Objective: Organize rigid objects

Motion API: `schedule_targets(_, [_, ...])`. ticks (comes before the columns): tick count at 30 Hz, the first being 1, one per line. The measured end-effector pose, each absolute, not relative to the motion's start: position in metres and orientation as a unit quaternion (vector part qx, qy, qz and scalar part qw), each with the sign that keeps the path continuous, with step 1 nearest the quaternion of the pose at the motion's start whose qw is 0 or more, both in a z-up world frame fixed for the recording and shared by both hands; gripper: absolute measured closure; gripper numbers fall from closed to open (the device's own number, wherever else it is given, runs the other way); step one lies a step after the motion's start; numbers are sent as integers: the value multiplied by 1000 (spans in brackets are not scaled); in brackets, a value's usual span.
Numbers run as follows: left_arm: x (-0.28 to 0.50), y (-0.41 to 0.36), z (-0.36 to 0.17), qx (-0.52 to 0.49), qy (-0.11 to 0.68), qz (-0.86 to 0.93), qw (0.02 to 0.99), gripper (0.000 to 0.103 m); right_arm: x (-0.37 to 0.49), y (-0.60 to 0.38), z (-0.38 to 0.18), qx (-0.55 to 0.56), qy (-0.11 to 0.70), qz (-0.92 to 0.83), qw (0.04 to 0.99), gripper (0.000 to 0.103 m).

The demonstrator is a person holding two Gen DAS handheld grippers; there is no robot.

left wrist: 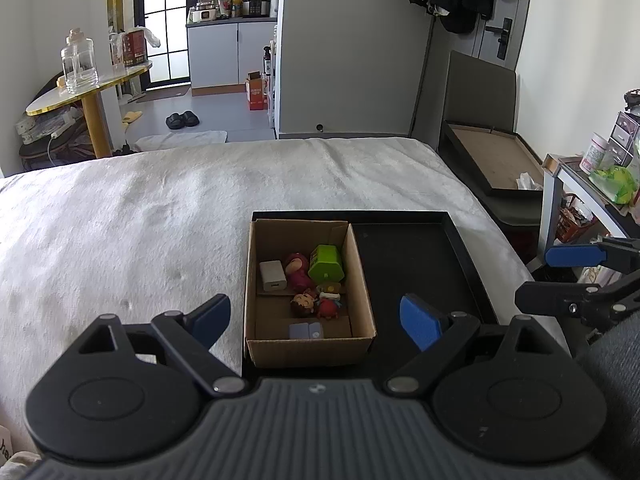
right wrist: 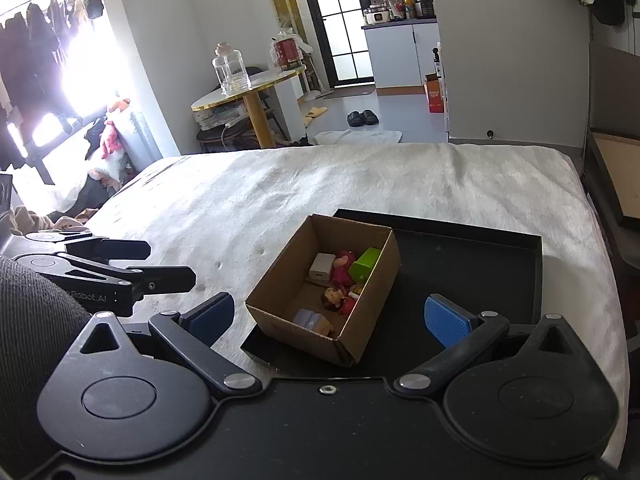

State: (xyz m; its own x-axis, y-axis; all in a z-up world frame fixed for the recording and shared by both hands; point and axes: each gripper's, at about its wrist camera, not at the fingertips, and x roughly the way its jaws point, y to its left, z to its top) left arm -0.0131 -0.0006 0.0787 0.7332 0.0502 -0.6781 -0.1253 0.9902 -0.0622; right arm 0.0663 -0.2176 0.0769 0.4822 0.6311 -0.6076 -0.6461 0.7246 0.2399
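The cardboard box (left wrist: 308,292) sits in the left half of a black tray (left wrist: 420,264) on the white bedcover (left wrist: 140,220), and all the small rigid pieces seen here already lie inside it; the right half of the tray is bare. Taking the box floor as a clock face in the left wrist view, a white charger block (left wrist: 273,276) lies at about 10 o'clock, a dark pink figurine (left wrist: 298,271) just right of it toward 12, and a green plastic block (left wrist: 327,263) at about 1 o'clock, touching or nearly touching the pink one. Near the centre a small doll with brown hair (left wrist: 303,305) lies beside a red figure (left wrist: 329,308), and a pale lilac piece (left wrist: 306,331) rests at 6 o'clock against the near wall. The left gripper (left wrist: 316,318) is spread wide with nothing between its blue pads, hanging above the near edge of the box; the right gripper (right wrist: 328,316) is likewise wide and empty, with the box between its fingers in its own view. These pieces look light, stiff and smooth, so they would likely slip under a glancing pinch: flat faces are the best purchase, the charger across its broad sides, the green block across two parallel walls. The figurines are rounded and lie crowded together, so a grasp across the torso seems safer than the head. The box itself is light, and its thin walls would probably flex if squeezed.
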Motion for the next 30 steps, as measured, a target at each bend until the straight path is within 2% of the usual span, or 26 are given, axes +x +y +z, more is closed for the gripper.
schedule_targets(30, [-11, -1, 75, -58, 367, 44, 927, 12, 65, -218, 79, 2, 354, 367, 860, 0])
